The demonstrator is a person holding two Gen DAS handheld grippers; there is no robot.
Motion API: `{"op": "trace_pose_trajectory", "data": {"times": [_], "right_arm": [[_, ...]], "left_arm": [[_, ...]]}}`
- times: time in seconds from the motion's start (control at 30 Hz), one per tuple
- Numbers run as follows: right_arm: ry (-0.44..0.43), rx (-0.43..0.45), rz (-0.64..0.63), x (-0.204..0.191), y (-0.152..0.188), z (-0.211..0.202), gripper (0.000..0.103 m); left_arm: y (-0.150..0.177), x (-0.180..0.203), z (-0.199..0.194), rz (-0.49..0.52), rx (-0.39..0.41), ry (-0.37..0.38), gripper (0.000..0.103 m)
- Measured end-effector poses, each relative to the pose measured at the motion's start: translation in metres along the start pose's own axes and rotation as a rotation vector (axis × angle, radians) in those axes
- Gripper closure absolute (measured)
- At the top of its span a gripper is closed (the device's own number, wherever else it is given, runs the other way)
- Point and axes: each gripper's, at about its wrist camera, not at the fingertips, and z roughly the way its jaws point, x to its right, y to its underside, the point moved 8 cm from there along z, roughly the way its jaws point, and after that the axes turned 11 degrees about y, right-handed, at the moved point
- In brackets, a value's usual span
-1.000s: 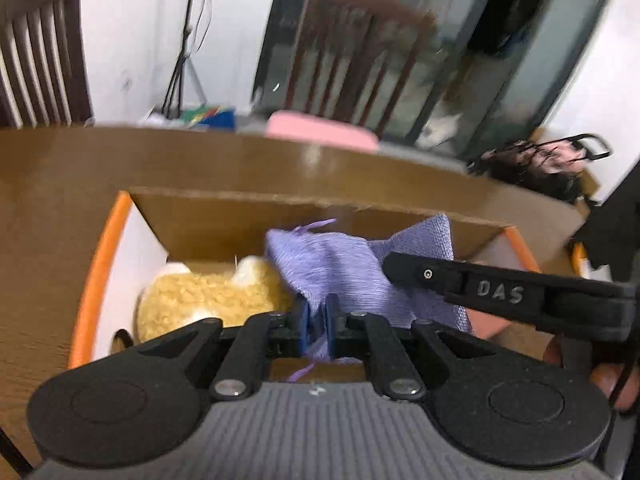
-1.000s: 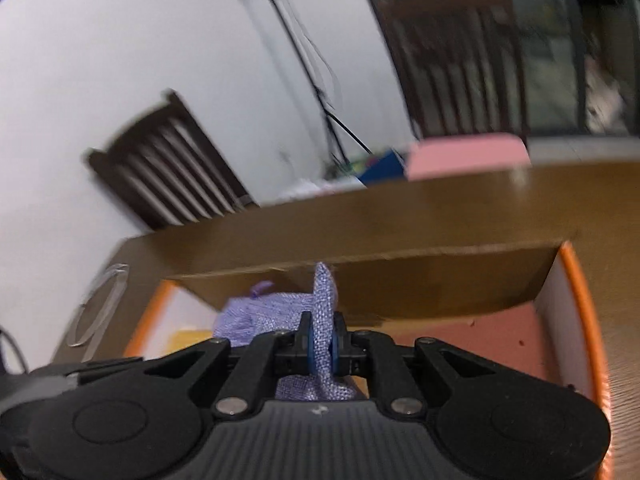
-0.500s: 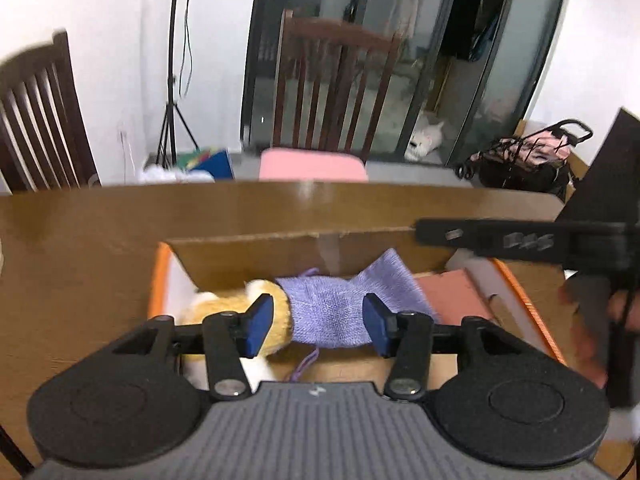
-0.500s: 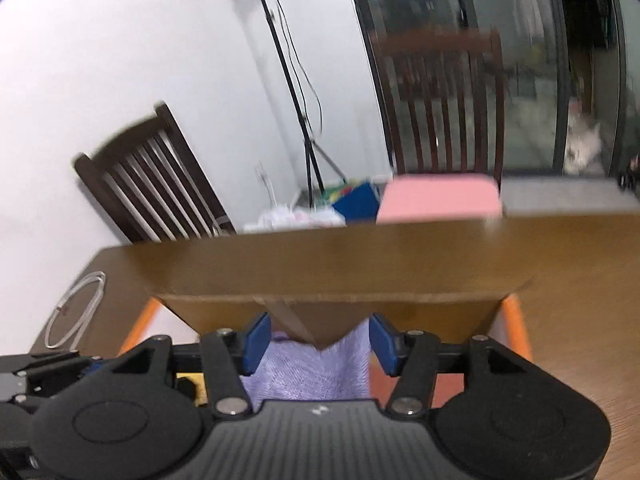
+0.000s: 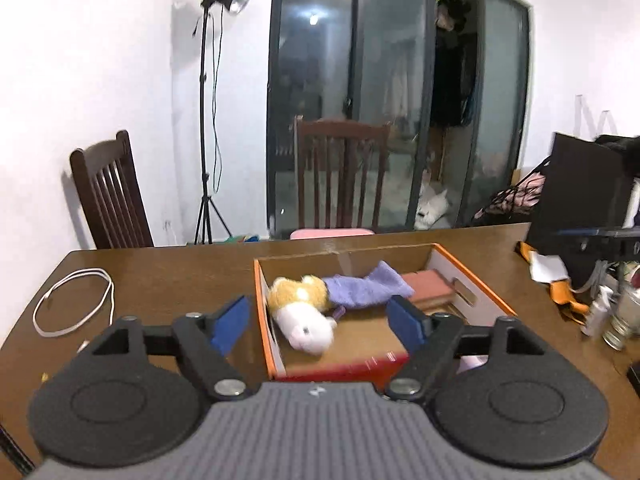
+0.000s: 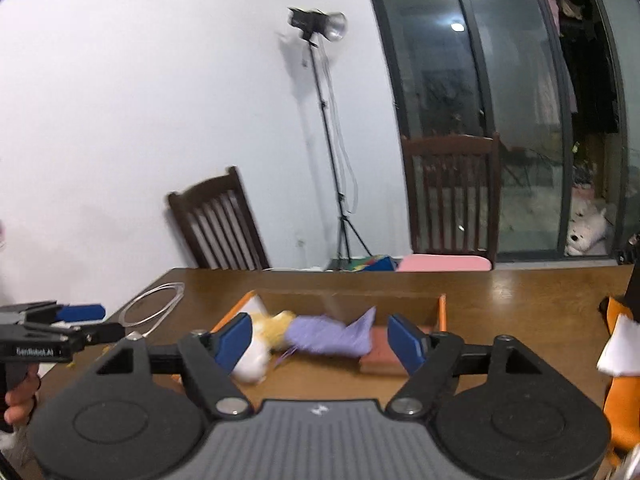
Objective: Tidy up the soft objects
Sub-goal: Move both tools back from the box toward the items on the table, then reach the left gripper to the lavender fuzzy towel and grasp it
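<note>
White walls, a light stand (image 5: pixel 208 112) and dark wooden chairs (image 5: pixel 108 196) back a brown bench (image 5: pixel 168 276), where an orange-edged cardboard box (image 5: pixel 472 276) sits toward the far edge. Inside it the lilac knit cloth (image 5: pixel 366 288) lies draped against a yellow-and-white plush toy (image 5: pixel 302 312), beside a reddish block (image 5: pixel 430 286).

Risk, as I judge it: the cloth's loose threads trail near the plush and could snag on a pad at the next reach into the box. A careless sweep along the bench's left side could also catch the white cable (image 5: pixel 72 300).

Both tongs have just been opening and now stand spread and empty. The left tongs (image 5: pixel 320 322) and right tongs (image 6: pixel 322 340) hover above the near edge, tipped gently downward toward the box.
</note>
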Motion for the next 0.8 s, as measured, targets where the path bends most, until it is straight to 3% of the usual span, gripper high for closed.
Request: {"op": "trace_pose_trajectory", "data": {"times": [0.23,0.37,0.47,0.6,0.67,0.8], "right_arm": [[0.028,0.062,-0.074,-0.022,0.107,-0.062,0.020],[0.035,0.025,-0.033,-0.030,0.172,-0.084,0.020],[0.006,-0.044,-0.005,-0.033,0.211,-0.097,0.020],[0.021,-0.030,0.034,-0.018,0.209,-0.098,0.020],[0.029,-0.014,0.106,-0.002,0.198,-0.091,0.021],[0.040,-0.054,0.197,0.026,0.178,-0.058,0.036]], "left_arm": [[0.086,0.050,-0.057,0.023,0.067,-0.007,0.014],[0.144,0.068,-0.063,-0.035,0.023,-0.004,0.014],[0.168,0.078,-0.057,-0.087,-0.049,0.040,0.014],[0.158,0.085,-0.041,-0.076,-0.052,0.055,0.014],[0.145,0.093,-0.028,-0.084,-0.026,0.112,0.014],[0.117,0.115,0.010,-0.055,0.009,0.222,0.015]]}}
